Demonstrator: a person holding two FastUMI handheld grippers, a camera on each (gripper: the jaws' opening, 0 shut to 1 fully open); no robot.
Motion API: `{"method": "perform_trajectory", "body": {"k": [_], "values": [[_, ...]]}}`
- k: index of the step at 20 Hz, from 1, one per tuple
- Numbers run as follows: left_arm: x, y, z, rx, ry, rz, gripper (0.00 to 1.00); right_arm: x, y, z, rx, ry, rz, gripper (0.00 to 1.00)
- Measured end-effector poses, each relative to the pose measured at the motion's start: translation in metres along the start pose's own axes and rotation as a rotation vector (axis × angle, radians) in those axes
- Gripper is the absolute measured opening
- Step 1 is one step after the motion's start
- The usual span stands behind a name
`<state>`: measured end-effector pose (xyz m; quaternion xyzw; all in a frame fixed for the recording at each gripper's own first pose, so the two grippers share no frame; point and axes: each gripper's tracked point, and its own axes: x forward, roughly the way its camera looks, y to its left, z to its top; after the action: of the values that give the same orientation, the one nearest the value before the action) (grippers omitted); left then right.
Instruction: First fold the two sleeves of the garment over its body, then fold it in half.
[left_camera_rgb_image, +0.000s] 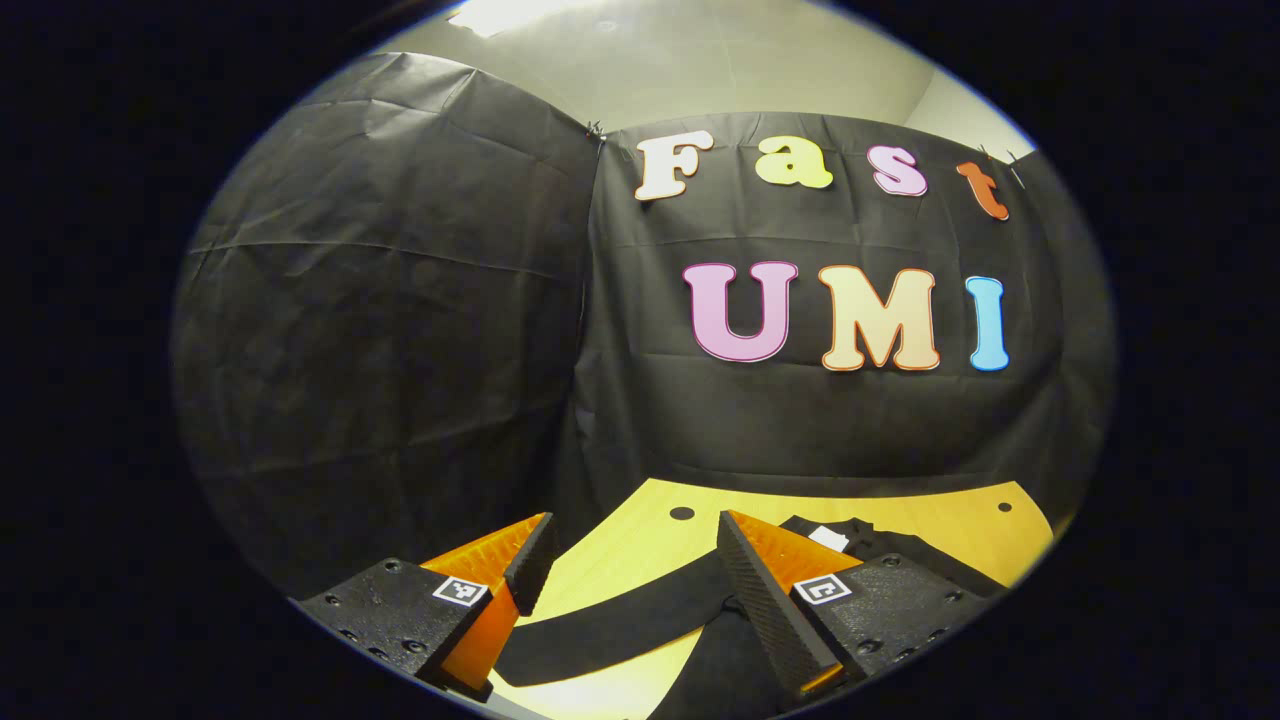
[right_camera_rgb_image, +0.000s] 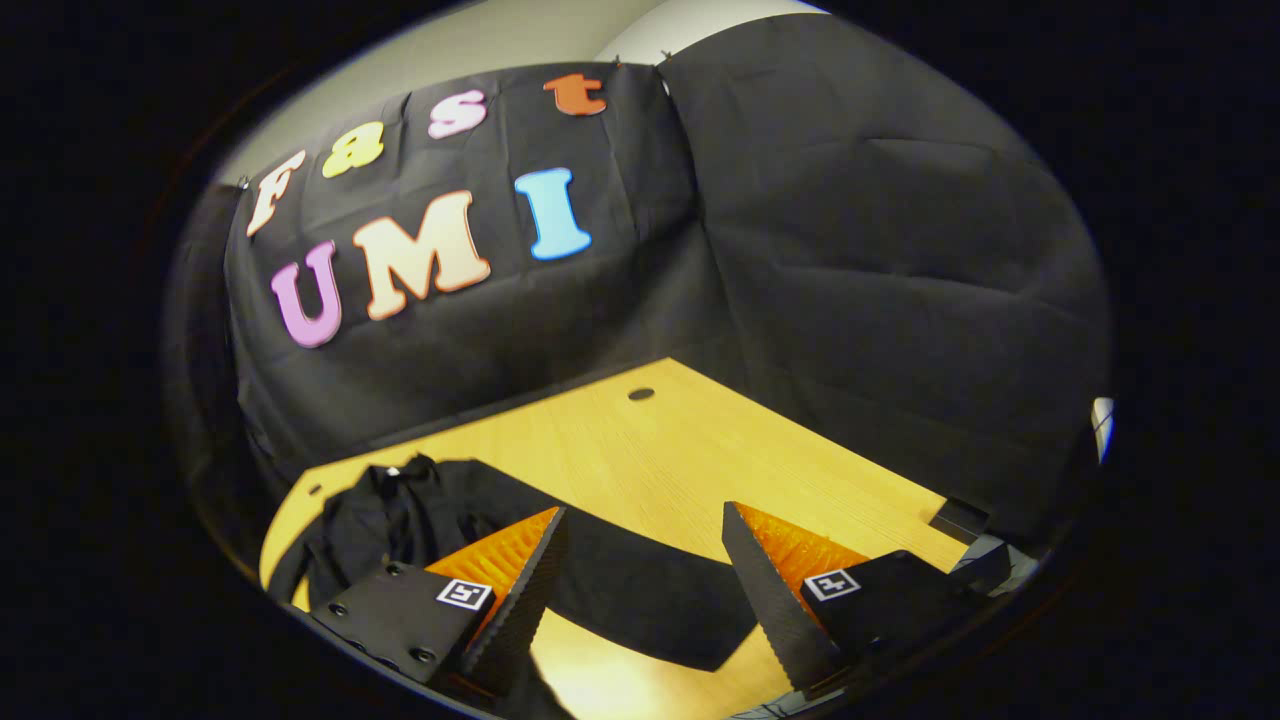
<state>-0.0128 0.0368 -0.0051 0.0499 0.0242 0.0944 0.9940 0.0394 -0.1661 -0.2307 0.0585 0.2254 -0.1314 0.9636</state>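
Note:
A black long-sleeved garment lies spread on the yellow wooden table (right_camera_rgb_image: 700, 440). In the left gripper view one sleeve (left_camera_rgb_image: 610, 625) runs out to the left between my fingers, and the collar with a white tag (left_camera_rgb_image: 828, 538) lies just past the right finger. My left gripper (left_camera_rgb_image: 630, 545) is open above that sleeve, holding nothing. In the right gripper view the body (right_camera_rgb_image: 390, 520) lies at the left and the other sleeve (right_camera_rgb_image: 640, 600) stretches right under my right gripper (right_camera_rgb_image: 645, 525), which is open and holds nothing.
Black cloth walls close the booth behind and beside the table. The tabletop has small round holes (right_camera_rgb_image: 641, 394) near its far edge. A dark object (right_camera_rgb_image: 960, 520) sits at the table's right edge in the right gripper view. Bare wood lies beyond the right sleeve.

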Motion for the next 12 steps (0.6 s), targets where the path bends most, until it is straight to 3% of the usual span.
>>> {"method": "perform_trajectory", "body": {"k": [2,3,4,12], "values": [[0.001,-0.004,0.002,0.003,0.000,0.002,0.96,0.009,-0.006,-0.021,-0.030,0.063,-0.011,0.97],[0.002,-0.005,0.002,0.005,0.000,0.002,0.96,0.017,-0.010,-0.030,-0.030,0.084,-0.008,0.92],[0.002,-0.007,0.002,0.008,-0.001,0.002,0.96,0.021,-0.011,-0.036,-0.026,0.099,-0.004,0.98],[0.003,-0.017,-0.001,0.032,0.011,0.001,0.96,0.050,-0.031,-0.080,-0.058,0.225,-0.052,0.98]]}}
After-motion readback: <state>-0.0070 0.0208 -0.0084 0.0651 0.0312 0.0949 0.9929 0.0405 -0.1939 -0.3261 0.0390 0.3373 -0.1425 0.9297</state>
